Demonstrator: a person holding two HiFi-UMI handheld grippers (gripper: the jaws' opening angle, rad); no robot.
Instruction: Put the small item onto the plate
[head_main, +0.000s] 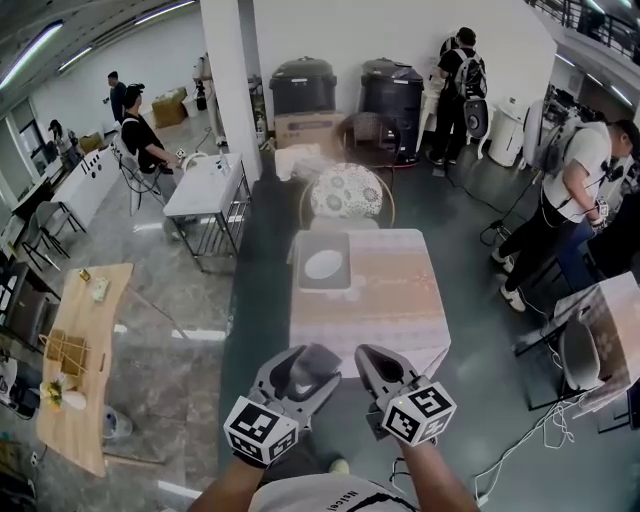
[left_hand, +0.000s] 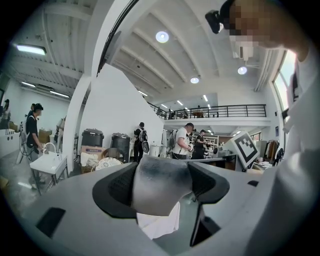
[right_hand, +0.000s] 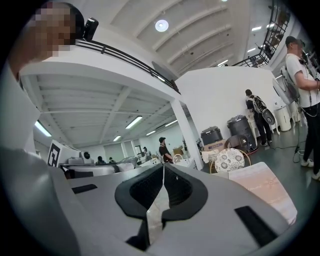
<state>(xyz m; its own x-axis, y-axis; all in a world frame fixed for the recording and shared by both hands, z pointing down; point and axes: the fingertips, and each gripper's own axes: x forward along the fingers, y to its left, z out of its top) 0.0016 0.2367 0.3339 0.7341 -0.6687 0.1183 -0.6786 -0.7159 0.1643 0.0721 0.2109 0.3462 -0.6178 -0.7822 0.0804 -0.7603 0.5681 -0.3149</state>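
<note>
A white plate (head_main: 323, 265) lies on a grey tray (head_main: 303, 245) at the far left of a table (head_main: 390, 300) covered with a pale pink cloth. Both grippers are held low, in front of the table's near edge and short of it. My left gripper (head_main: 308, 362) is shut on a small grey item (head_main: 320, 357); in the left gripper view the smudged grey item (left_hand: 160, 185) fills the gap between the black pads. My right gripper (head_main: 370, 357) is beside it, shut with nothing between its pads (right_hand: 150, 189), which meet in a thin line.
A chair with a patterned round back (head_main: 346, 190) stands at the table's far end. A white side table (head_main: 205, 185) and a wooden table (head_main: 85, 340) are to the left. Another chair (head_main: 580, 355) and floor cables (head_main: 530, 430) are to the right. Several people stand around the room.
</note>
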